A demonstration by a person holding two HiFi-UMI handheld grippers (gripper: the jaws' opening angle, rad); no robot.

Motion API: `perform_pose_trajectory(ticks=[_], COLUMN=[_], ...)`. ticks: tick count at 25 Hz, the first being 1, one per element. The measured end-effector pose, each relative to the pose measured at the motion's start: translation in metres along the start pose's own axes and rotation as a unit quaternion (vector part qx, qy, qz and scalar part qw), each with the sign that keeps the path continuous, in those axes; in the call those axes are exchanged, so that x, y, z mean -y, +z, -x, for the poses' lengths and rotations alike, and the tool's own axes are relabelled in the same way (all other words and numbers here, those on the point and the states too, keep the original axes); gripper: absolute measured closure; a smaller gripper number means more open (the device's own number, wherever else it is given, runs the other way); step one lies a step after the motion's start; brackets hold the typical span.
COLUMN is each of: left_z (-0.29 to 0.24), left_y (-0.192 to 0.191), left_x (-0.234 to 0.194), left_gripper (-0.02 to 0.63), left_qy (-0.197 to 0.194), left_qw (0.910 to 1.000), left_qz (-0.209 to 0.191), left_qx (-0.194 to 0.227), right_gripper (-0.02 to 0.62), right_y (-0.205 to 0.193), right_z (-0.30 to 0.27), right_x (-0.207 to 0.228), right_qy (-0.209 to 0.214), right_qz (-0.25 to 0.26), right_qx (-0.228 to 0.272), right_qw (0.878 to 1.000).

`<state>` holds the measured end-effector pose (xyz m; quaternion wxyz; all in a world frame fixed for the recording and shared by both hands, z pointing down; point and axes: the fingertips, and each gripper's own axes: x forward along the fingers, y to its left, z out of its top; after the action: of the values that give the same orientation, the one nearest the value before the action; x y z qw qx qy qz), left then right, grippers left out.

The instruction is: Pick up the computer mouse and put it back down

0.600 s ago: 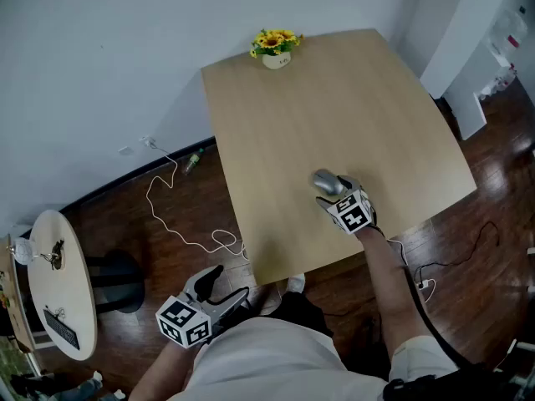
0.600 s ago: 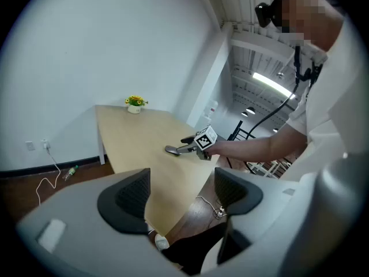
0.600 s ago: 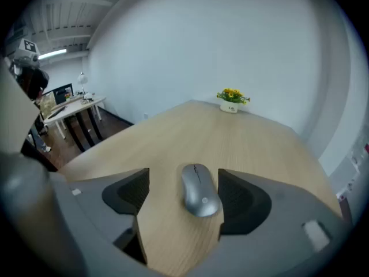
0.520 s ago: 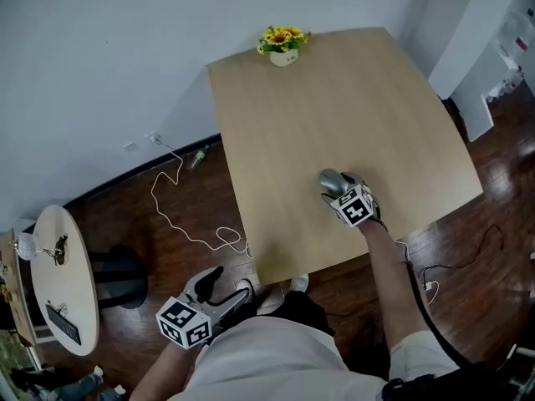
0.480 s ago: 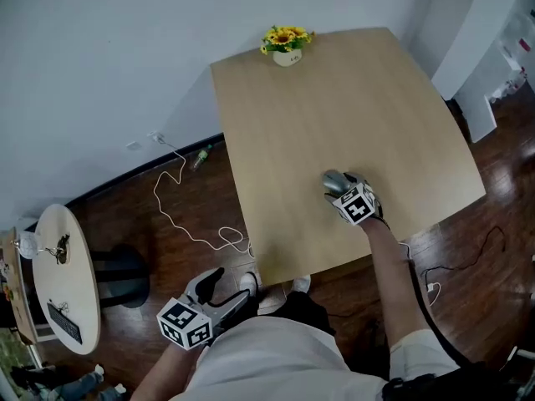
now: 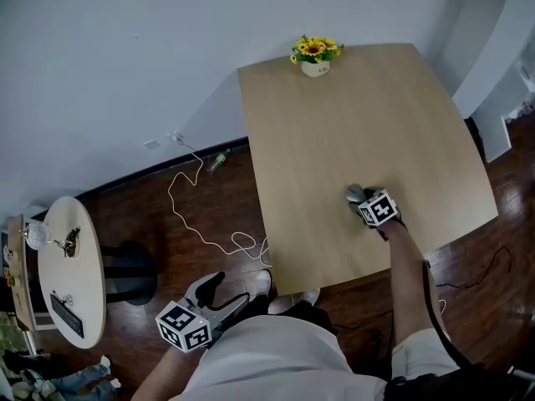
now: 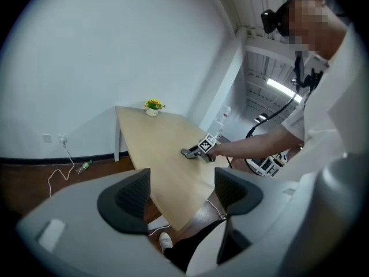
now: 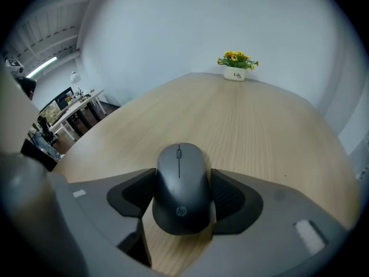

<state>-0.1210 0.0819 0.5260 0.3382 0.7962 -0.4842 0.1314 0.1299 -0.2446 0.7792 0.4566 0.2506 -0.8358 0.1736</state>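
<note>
mouse [image 8: 180, 180]: dark grey, pinched at its sides, at the near part of the table [image 6: 334, 124]; I could not tell whether it touched the top.
right gripper [image 8: 182, 199]: clamped on the mouse, tilted steeply down.
left gripper [image 7: 180, 192]: jaws apart, nothing between them, held low beside the person, off the table.
flowers [image 6: 315, 55]: yellow, in a small pot at the table's far edge, well apart from the mouse.
cable [image 6: 188, 215]: white, trailing over the dark floor.

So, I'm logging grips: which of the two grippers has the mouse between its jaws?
The right gripper, shut on the dark grey mouse over the wooden table. The left gripper is held off the table, jaws apart and empty.
</note>
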Motion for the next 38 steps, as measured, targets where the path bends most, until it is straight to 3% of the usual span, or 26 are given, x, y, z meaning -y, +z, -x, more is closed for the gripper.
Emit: perform_pose_trajectory(ticks=[5, 10, 19, 26, 34, 38], left_z=[-0.011, -0.018, -0.049, -0.064, -0.069, -0.068], left_y=[0.014, 0.031, 0.061, 0.056, 0.062, 0.059], left_x=[-0.002, -0.016, -0.013, -0.007, 0.019, 0.024], left_gripper=[0.284, 0.284, 0.282, 0.281, 0.279, 0.270], left_qy=[-0.023, -0.045, -0.111, -0.154, -0.208, -0.212], left_qw=[0.9991, 0.9983, 0.9913, 0.9835, 0.9704, 0.9673], left_qz=[-0.035, -0.035, -0.067, -0.094, -0.123, -0.139], left_qx=[-0.002, 0.011, 0.019, -0.001, 0.001, -0.002], right_gripper=[0.302, 0.302, 0.302, 0.302, 0.301, 0.301], right_y=[-0.005, 0.011, 0.048, 0.068, 0.060, 0.053], right_z=[0.003, 0.033, 0.164, 0.245, 0.286, 0.293], right_x=[-0.005, -0.032, -0.138, -0.217, -0.236, -0.239], right_qy=[-0.027, -0.031, -0.025, -0.034, -0.070, -0.081], right_qz=[-0.035, -0.086, -0.105, -0.114, -0.134, -0.142], right_qx=[-0.005, 0.044, 0.130, 0.170, 0.192, 0.192], right_qw=[0.999, 0.995, 0.986, 0.978, 0.970, 0.968])
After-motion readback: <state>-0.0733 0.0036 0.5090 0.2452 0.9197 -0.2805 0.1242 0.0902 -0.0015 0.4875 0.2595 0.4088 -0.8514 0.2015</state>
